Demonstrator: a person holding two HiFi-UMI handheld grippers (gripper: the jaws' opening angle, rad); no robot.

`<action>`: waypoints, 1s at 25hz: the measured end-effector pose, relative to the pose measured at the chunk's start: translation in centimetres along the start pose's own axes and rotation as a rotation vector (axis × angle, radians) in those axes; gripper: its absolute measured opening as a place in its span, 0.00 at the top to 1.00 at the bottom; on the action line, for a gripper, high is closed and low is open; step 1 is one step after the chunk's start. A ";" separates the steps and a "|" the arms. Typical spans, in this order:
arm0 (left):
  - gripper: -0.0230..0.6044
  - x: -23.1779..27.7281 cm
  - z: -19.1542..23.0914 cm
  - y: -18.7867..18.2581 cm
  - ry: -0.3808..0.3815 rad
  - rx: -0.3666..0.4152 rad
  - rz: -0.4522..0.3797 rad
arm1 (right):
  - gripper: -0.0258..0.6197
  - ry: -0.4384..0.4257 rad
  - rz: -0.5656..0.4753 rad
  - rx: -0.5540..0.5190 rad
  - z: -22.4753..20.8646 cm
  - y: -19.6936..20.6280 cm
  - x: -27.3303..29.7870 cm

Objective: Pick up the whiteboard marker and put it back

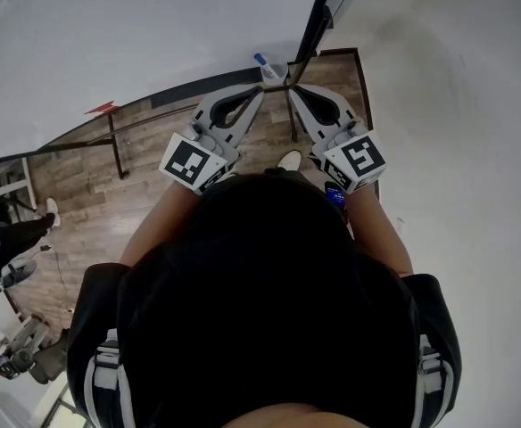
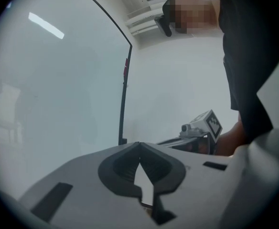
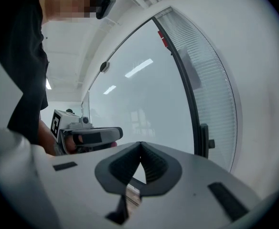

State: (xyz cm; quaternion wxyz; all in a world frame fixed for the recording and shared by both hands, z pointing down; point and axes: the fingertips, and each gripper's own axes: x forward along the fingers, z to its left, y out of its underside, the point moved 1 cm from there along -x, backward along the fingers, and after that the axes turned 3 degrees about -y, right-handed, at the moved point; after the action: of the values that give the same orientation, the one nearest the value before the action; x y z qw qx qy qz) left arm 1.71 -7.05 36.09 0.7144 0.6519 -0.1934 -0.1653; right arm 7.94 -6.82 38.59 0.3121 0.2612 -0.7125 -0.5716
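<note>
Head view looks steeply down, gripper views level along their jaws; all share the near whiteboard (image 1: 153, 25).

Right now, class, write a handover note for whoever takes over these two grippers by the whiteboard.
Left gripper: shut, empty.
Right gripper: shut, empty.
Tips close together, pointing at the marker.
Blue-capped whiteboard marker: in its holder just beyond the tips, unheld.
Done: cannot tell whether it was already lifted and returned.
Left: if not, open one gripper, lift it, put it back.
</note>
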 end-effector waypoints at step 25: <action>0.96 3.3 2.5 2.6 -0.171 -0.013 0.001 | 0.96 -0.174 0.142 -0.021 -4.4 4.4 3.7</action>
State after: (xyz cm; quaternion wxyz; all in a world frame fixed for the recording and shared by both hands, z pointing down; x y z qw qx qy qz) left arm 3.26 -10.58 39.05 0.6993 0.6308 -0.2530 -0.2214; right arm 8.68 -11.50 44.07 0.2917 0.1561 -0.7477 -0.5758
